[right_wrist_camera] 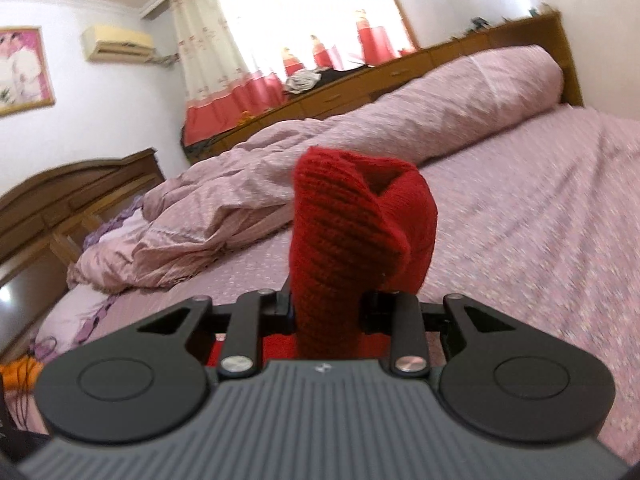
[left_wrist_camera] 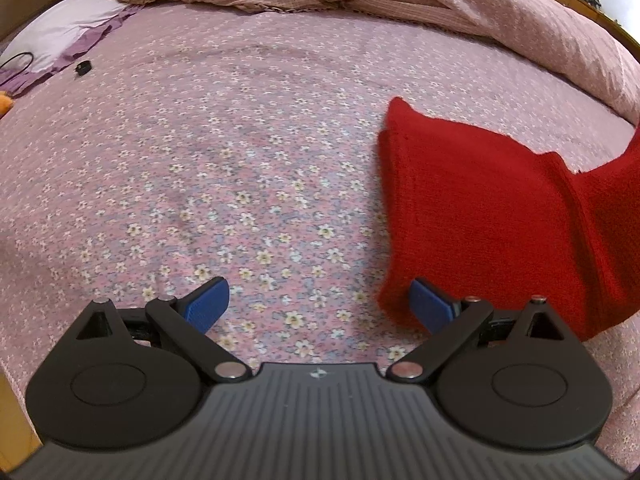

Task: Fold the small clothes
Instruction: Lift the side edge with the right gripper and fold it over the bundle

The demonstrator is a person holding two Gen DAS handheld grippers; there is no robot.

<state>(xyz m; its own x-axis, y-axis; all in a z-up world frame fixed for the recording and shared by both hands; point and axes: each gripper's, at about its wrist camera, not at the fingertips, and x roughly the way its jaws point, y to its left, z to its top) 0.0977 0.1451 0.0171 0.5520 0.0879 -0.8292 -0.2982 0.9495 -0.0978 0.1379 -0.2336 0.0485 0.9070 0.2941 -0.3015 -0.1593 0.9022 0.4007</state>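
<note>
left wrist view: the left gripper [left_wrist_camera: 320, 304] hangs over the flowery bedsheet [left_wrist_camera: 224, 152] with its blue pads spread wide and nothing between them, and the red knit garment [left_wrist_camera: 480, 208] lies just beside its right-side pad, running off toward the bed's right edge. right wrist view: the right gripper [right_wrist_camera: 326, 304] is clamped narrow on a bunched-up part of that red knit, which stands up in front of the camera above the bed, rumpled duvet [right_wrist_camera: 248, 184] behind it.

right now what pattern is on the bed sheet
Small white and yellow flowers on pink bed sheet; clearest in the left wrist view.
</note>
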